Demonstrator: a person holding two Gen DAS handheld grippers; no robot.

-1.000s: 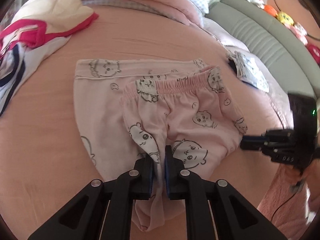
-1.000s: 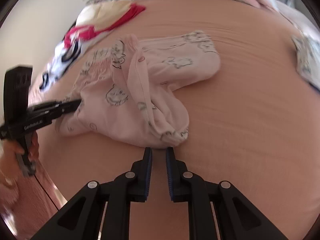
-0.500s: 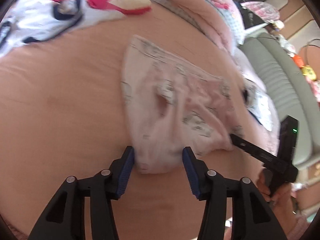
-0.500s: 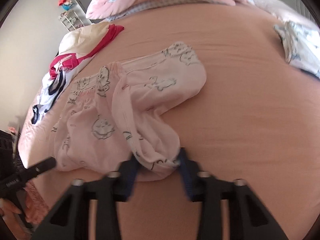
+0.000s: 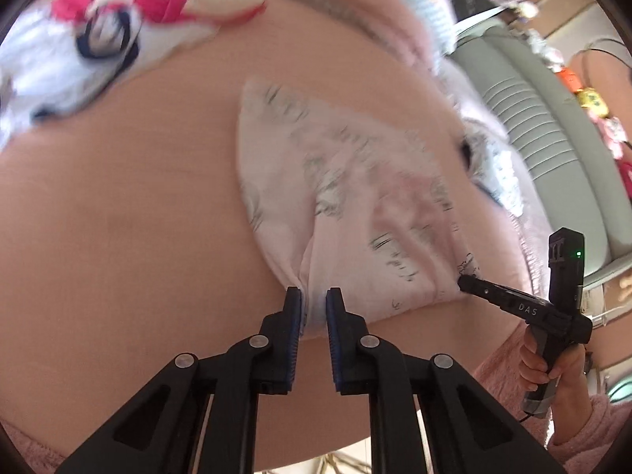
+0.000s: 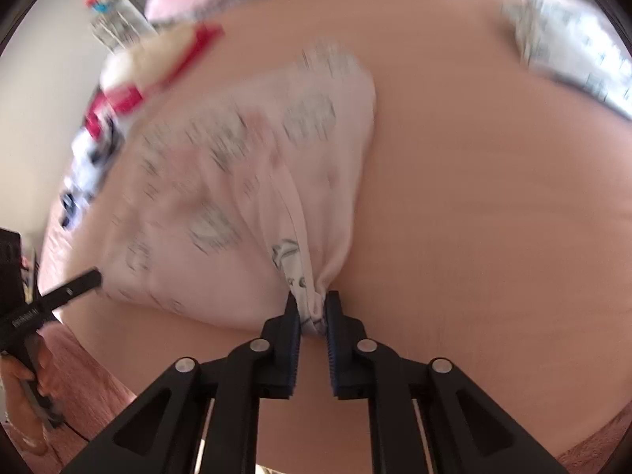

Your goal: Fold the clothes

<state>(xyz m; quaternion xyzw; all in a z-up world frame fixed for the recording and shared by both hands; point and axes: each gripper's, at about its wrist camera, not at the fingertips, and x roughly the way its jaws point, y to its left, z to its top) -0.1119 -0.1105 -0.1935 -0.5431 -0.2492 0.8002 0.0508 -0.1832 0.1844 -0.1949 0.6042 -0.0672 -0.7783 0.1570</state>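
Bedding first: a peach sheet (image 5: 130, 237) covers the whole mattress, with a pink quilt (image 5: 399, 27) bunched along the far edge at about one o'clock and a grey-green padded headboard (image 5: 553, 126) off at two o'clock. A heap of white, red and navy clothes (image 5: 79, 39) lies at eleven o'clock, well apart from the work. Near the middle of the sheet lie the pale pink pants (image 5: 335, 197) with little cartoon faces, partly doubled over and blurred. The left gripper (image 5: 315, 300) has the near edge of the pants between its blue pads at six o'clock, its jaws closing on a gathered fold of cloth. The right gripper (image 6: 313, 302) is pinching another bunched corner of the same pants, its pads pressed onto the fabric; from the left camera it comes in from four o'clock, held by a hand (image 5: 553, 367) in a fuzzy pink sleeve (image 5: 584, 430)
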